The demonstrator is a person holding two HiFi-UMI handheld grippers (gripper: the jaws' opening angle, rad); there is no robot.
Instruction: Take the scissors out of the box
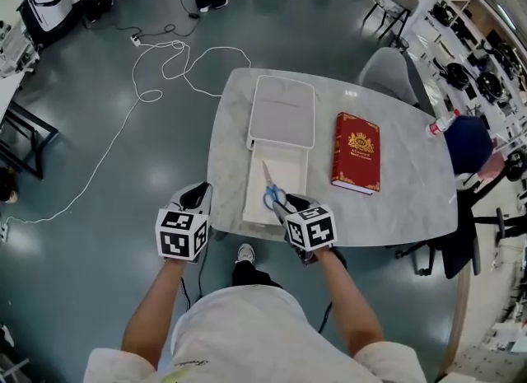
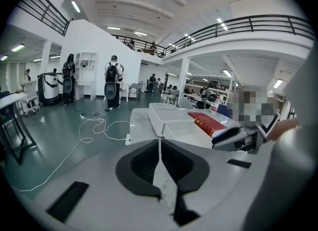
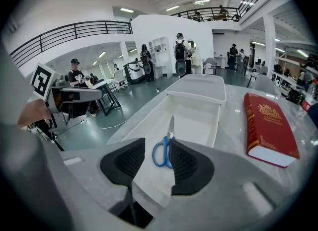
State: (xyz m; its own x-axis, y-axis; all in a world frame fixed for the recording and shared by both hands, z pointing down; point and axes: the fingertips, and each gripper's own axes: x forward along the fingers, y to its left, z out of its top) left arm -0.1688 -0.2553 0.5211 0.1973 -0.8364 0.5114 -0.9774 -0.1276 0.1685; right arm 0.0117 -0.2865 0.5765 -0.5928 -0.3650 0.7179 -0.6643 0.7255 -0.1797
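Two grippers: right gripper jaws apart, empty, lined up on the blue-handled scissors lying flat in the white box; left gripper closed, empty. Risk: thin handles slip w/ off-centre pinch

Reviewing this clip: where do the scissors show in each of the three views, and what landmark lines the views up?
Head view: scissors lie in the open box, lower centre, blue handles nearest the person.
Left gripper view: not visible; the box wall hides the inside.
Right gripper view: centre, just beyond the jaws, blades pointing away.
Shared landmark: the red book, right of the box.
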